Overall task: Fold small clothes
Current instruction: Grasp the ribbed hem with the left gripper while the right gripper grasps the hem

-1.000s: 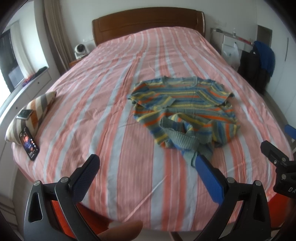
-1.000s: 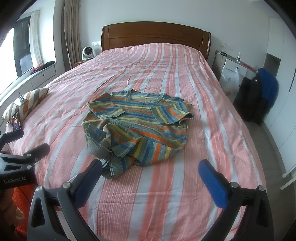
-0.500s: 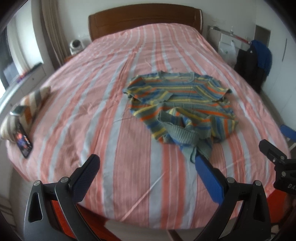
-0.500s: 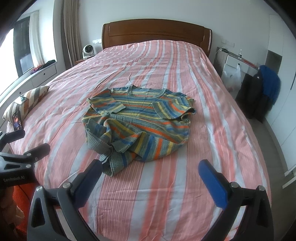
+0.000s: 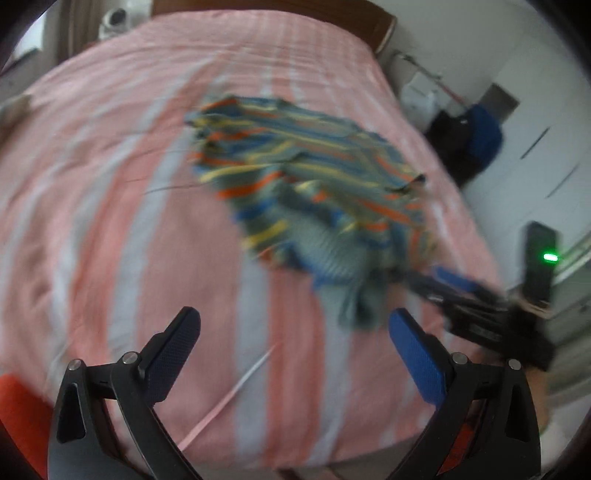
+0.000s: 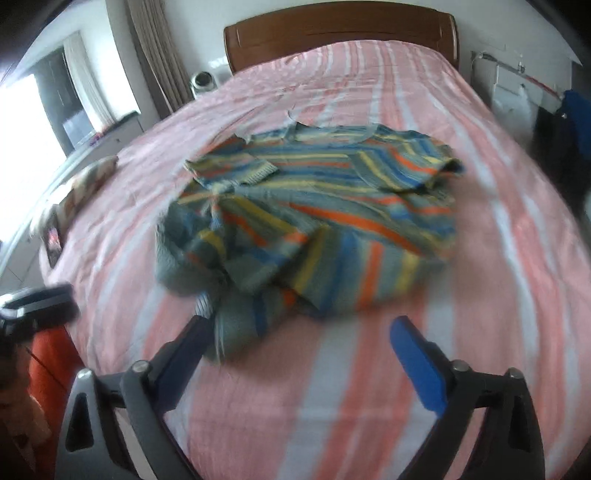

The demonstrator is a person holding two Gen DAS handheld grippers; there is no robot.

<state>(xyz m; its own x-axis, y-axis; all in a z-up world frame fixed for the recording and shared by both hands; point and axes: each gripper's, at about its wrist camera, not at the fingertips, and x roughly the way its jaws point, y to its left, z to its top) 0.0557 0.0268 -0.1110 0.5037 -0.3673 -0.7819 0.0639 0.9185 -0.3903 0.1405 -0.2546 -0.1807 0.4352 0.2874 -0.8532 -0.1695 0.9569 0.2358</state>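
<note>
Both wrist views are smeared by motion, and against the frames a second ago the striped sweater [image 6: 314, 214] now fills far more of each picture: both grippers have been brought down and in toward it, so the reach for a first grasp is judged under way and no fold has been made yet. The sweater is seen crumpled at centre frame in the right wrist view and right of centre in the left wrist view, lying on the pink striped bedspread [image 6: 388, 387], its bunched grey hem nearest the lens. The right gripper [image 6: 299, 339] is released, though its jaws have just been closing a little; only bedspread is seen between the pads, with the hem bunched just above and against the dark left pad, contact not readable through blur. The left gripper [image 5: 295, 332] is also released, jaws wide, bare bedspread between them, the hem just beside its blue right pad. In the left wrist view the right gripper is caught at right of frame, beside the hem's right edge. Counts: one sweater, two grippers, one bed, one wooden headboard [image 6: 340, 33] at top, one cushion [image 6: 85, 181] at left edge, one small white device [image 6: 203, 81] upper left. Other garments: none seen.
</note>
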